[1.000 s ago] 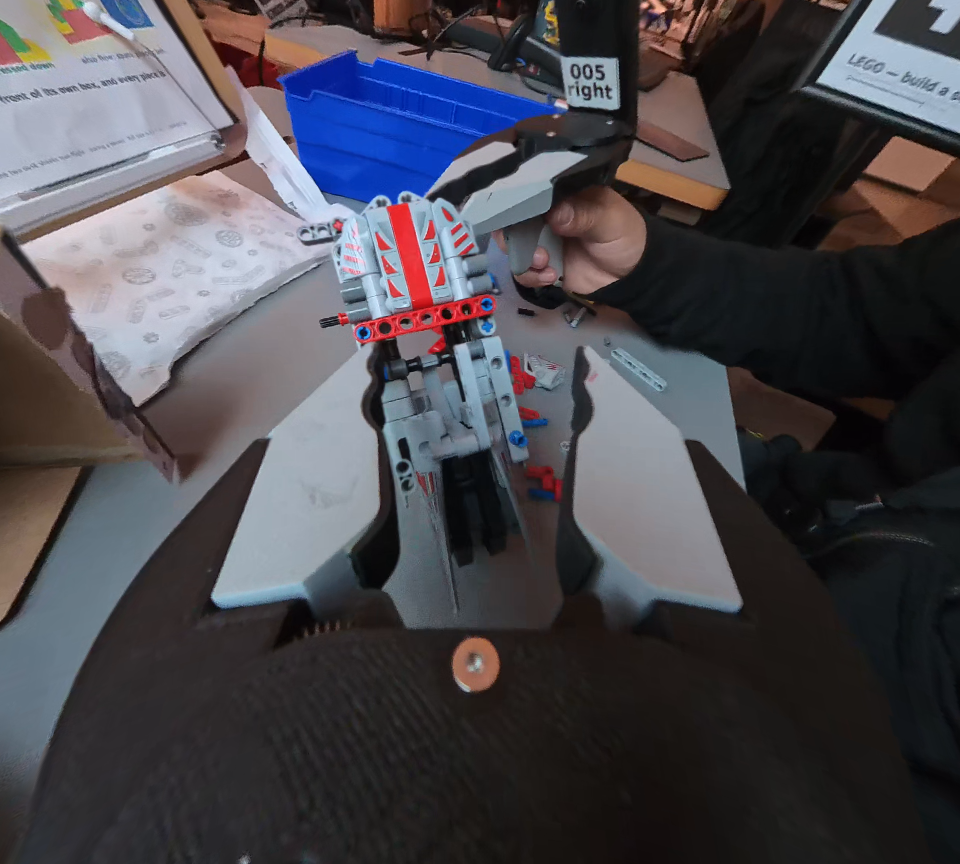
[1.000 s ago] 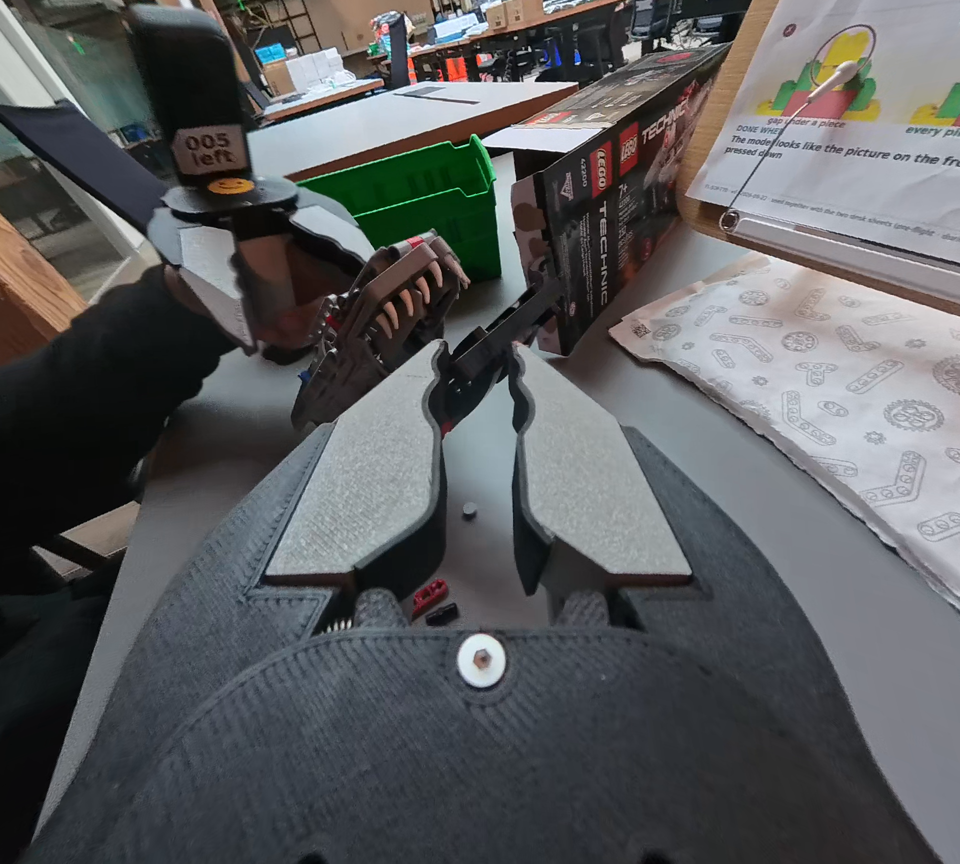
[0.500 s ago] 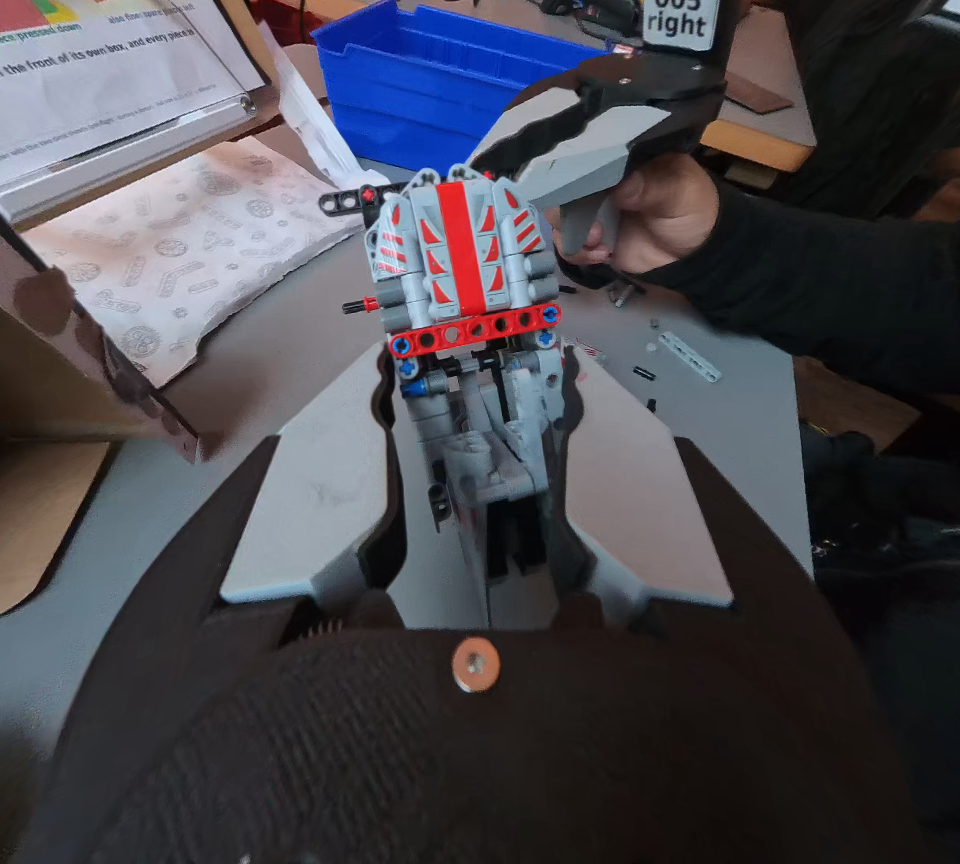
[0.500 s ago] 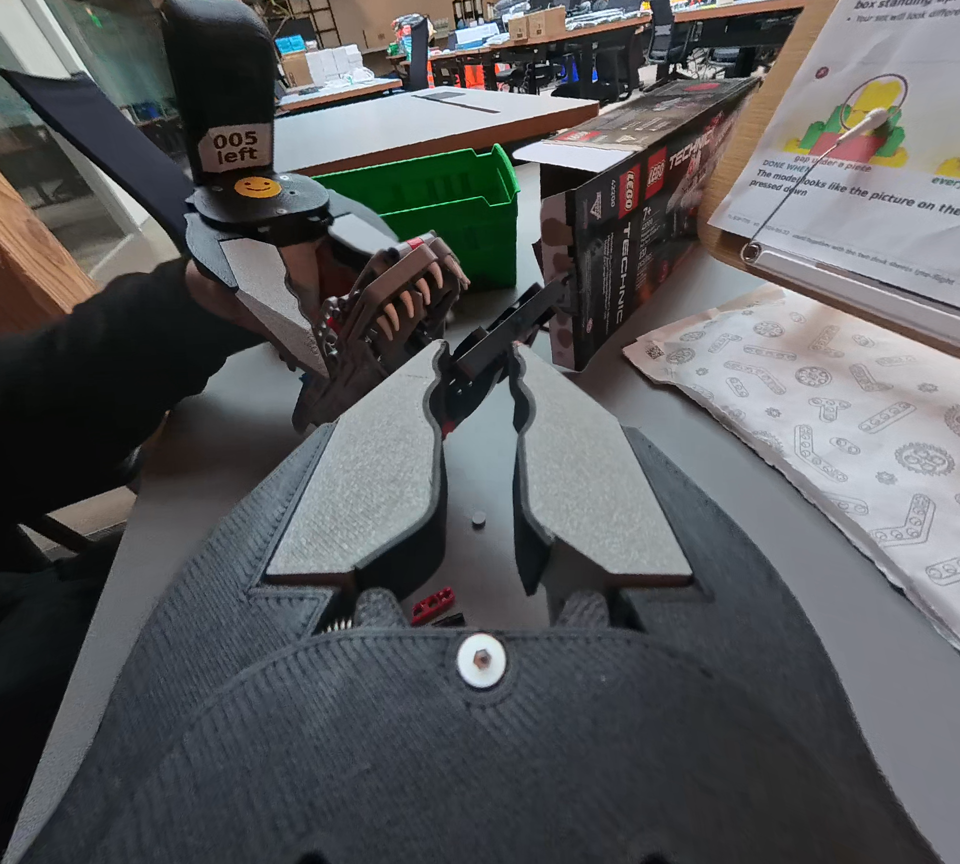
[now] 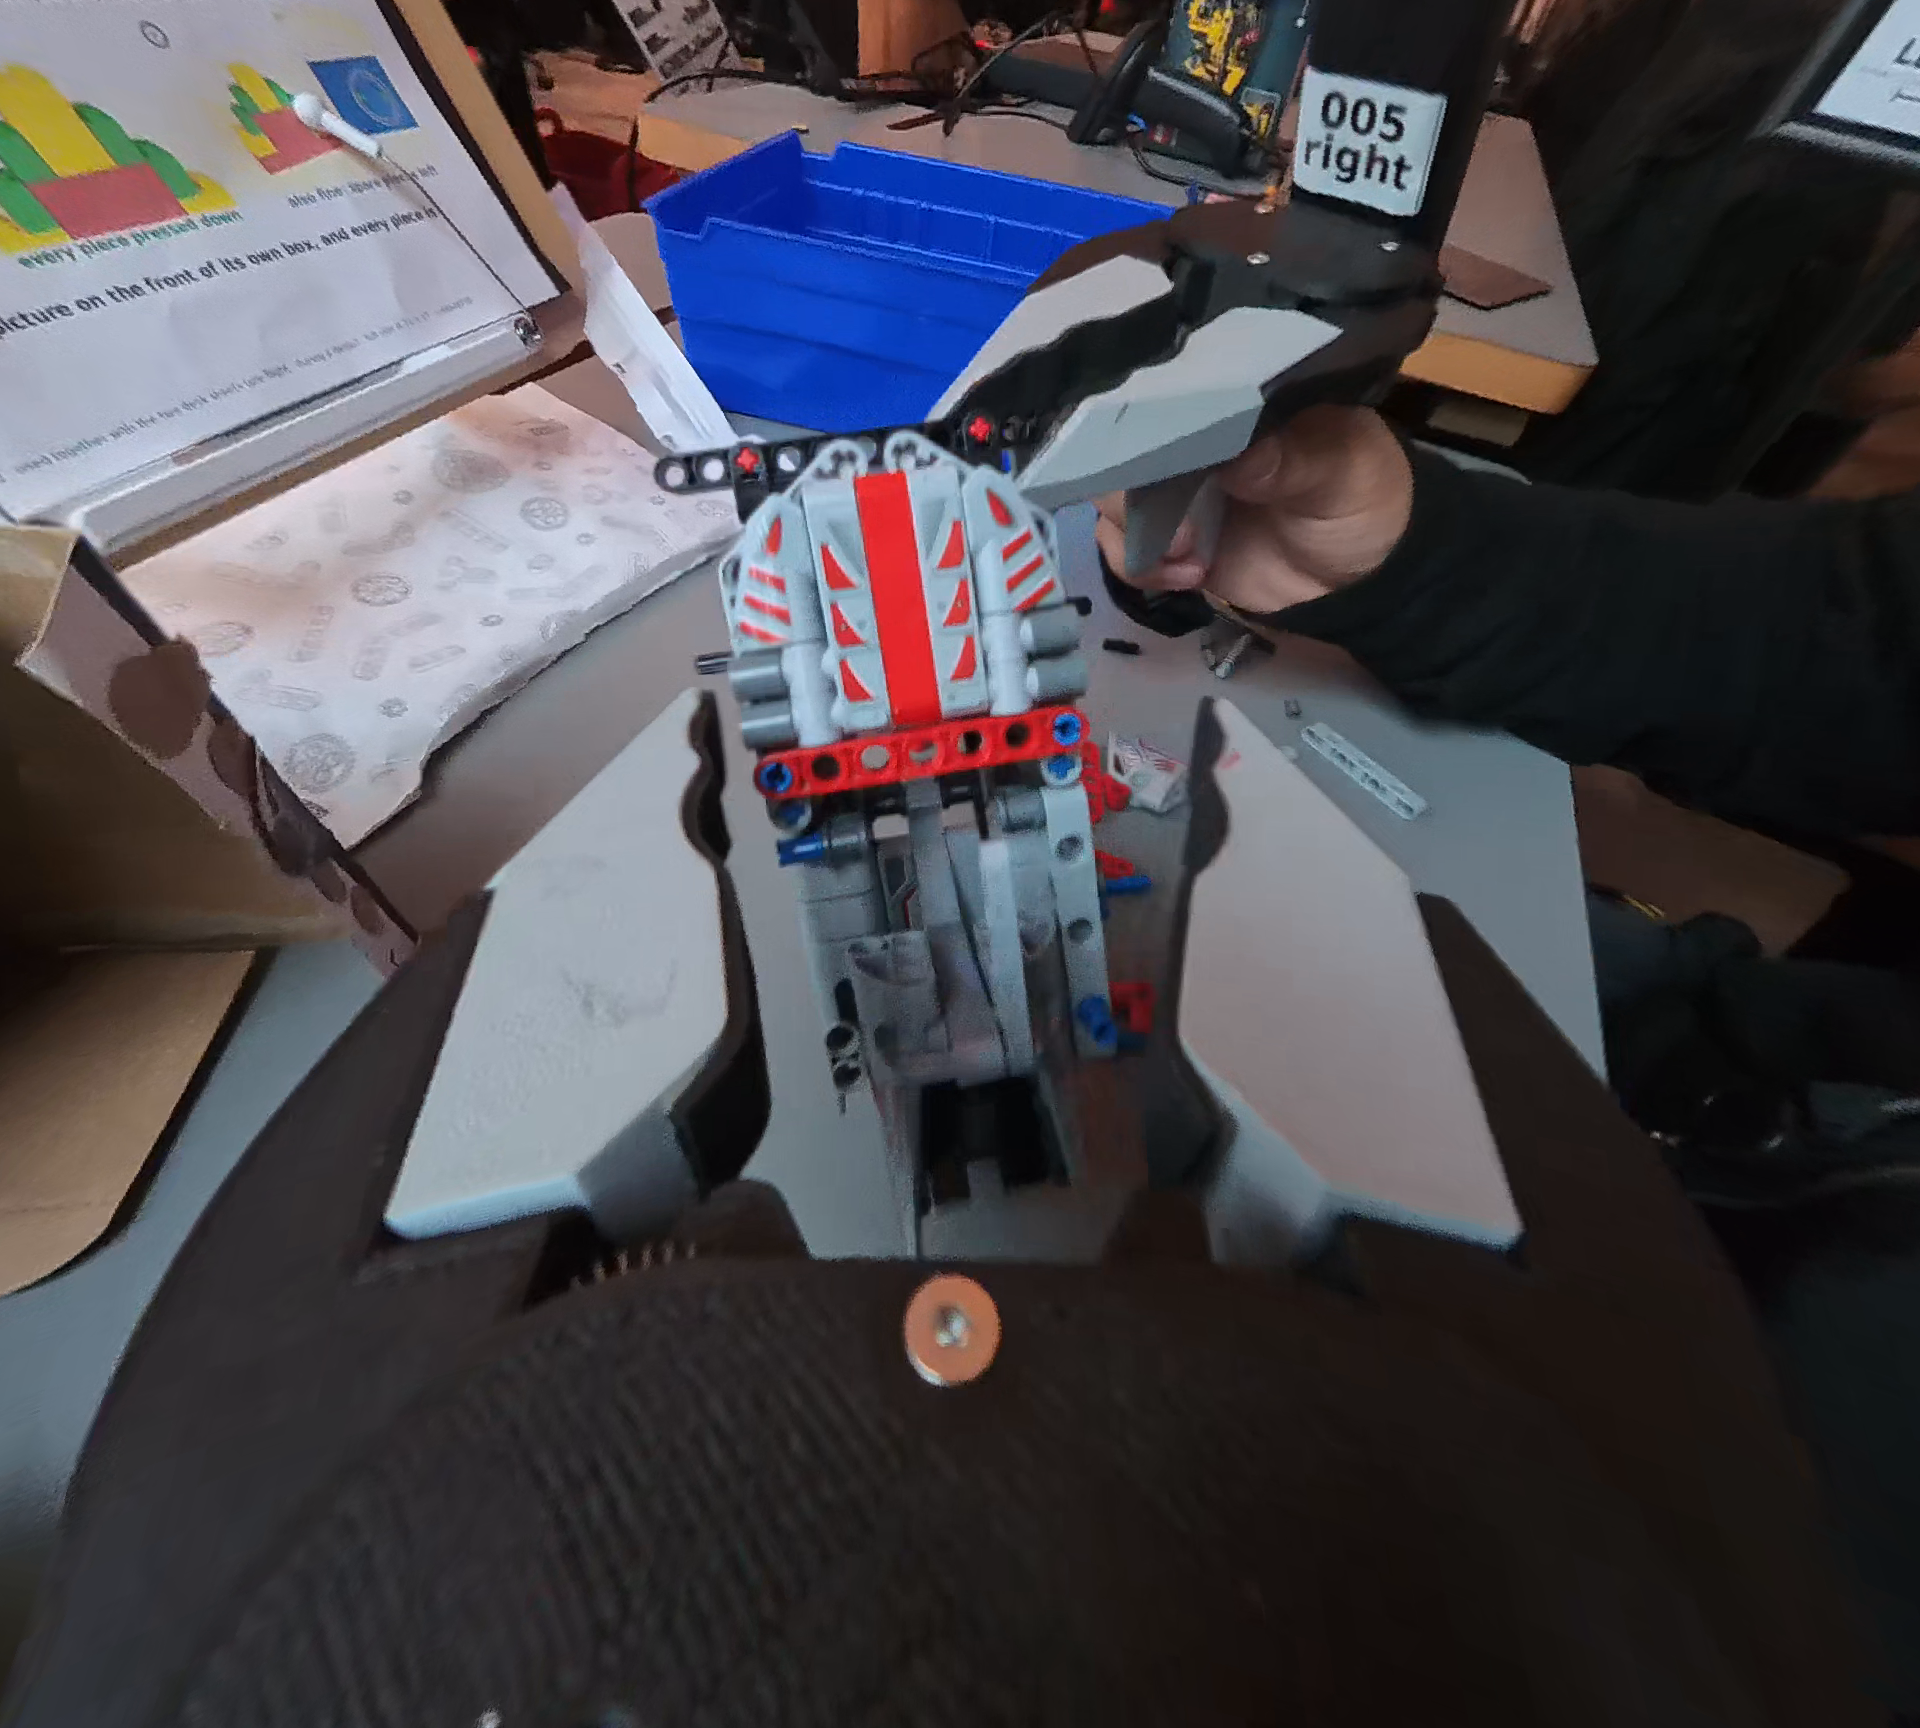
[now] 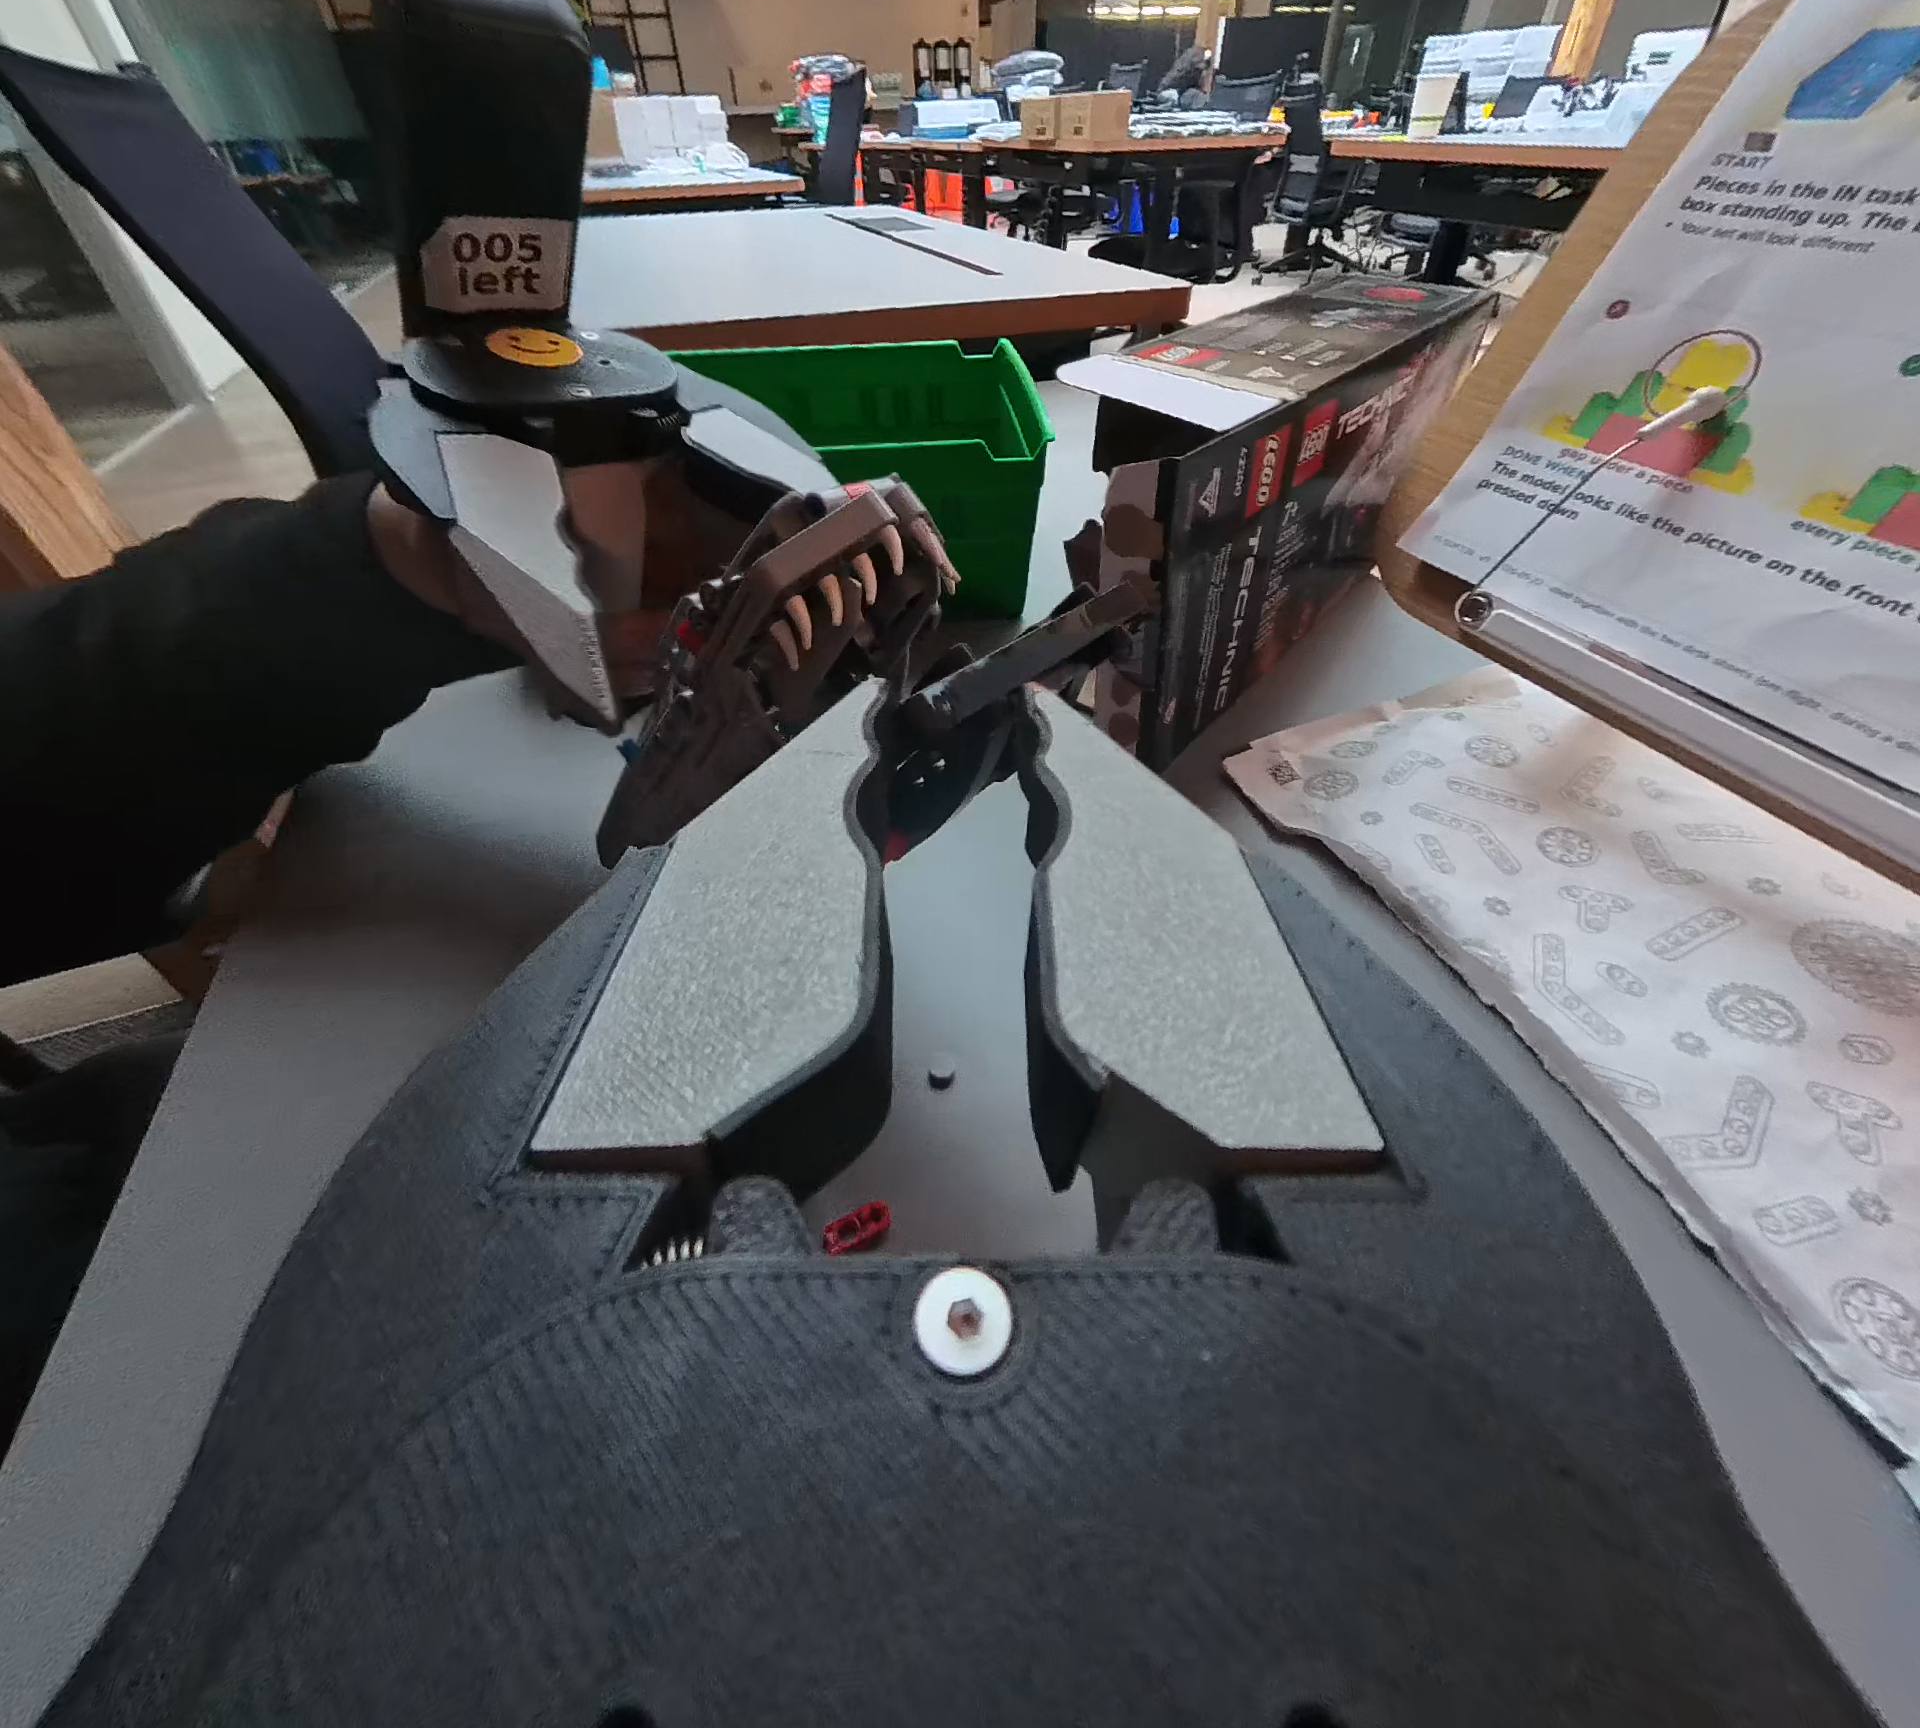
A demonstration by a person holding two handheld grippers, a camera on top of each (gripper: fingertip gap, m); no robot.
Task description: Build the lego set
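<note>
Left wrist view: the model (image 5: 904, 743) is held above the table (image 5: 520, 805), well in from its edges, loosely between the left gripper (image 5: 951, 805)'s wide jaws. A black beam (image 6: 1023, 655) is clamped in the right gripper (image 6: 951, 764); alignment with the model's top should be checked before pressing.

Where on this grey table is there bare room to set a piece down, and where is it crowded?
Free: the grey tabletop between the green plastic bin, the left gripper and its black-sleeved arm; also the strip between the printed paper sheet and the grey-and-red Lego model. Crowded: small loose red and blue pieces right of the model.
</note>
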